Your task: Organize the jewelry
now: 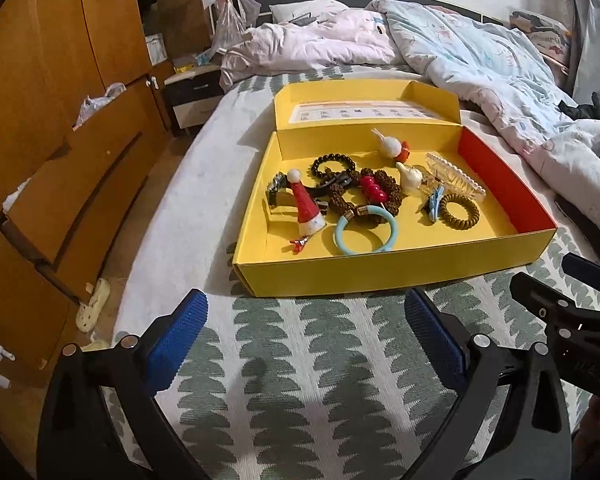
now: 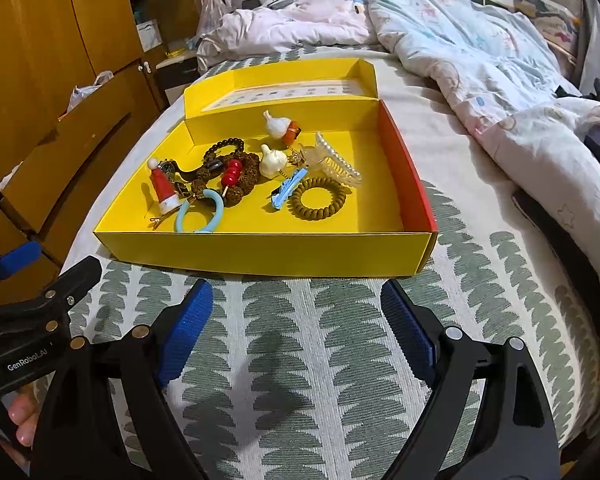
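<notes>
A shallow yellow cardboard box with one red inner wall and its lid folded back sits on the bed's white coverlet printed with green scallops, and the jewelry lies loose inside it, bunched toward the left and middle. I see a light blue plastic bangle near the front wall, a red felt Santa-hat clip leaning over it on the left, a skewer of glossy red beads lying across a knobbly brown seed-bead strand, a dark round-bead bracelet behind, two white garlic-shaped charms, a clear claw clip edged with pearls, a blue snap clip and a coiled olive-brown hair tie to the right. My worry is the tangle: I judge that pulling one bracelet could drag its neighbours along, and the small clips could slip from wide pads. A push on the light box could also slide it across the cloth. My left gripper and right gripper both hover in front of the box, apart from it, jaws spread wide, holding and touching nothing.
</notes>
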Demonstrator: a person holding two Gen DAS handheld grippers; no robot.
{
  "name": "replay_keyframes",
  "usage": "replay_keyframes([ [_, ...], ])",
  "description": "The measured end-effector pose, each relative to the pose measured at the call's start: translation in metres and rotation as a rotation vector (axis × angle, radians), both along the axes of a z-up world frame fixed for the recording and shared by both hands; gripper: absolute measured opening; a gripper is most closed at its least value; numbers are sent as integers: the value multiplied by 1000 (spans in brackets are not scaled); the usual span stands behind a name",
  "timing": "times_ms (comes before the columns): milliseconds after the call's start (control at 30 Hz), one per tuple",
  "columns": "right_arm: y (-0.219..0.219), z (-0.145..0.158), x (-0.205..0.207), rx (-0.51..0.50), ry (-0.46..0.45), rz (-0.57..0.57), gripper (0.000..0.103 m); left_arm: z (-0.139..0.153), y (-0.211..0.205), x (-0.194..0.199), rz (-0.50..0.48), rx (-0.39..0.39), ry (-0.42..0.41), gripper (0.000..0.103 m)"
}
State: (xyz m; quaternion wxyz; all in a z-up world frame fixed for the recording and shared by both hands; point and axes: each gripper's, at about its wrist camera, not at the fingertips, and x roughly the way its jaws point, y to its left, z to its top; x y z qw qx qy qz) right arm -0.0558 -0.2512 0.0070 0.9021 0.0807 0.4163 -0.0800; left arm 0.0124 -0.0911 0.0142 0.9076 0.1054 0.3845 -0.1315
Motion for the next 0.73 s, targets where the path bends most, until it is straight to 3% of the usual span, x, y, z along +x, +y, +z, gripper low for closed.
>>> replay_keyframes([
  [367,-4,2,-1,-4,-4,-9,87,2,-1,-3,0,23,-38,98],
  [733,-4,2,0,-8,-2,-9,87,-1,-2,-1,-23,14,5,98],
])
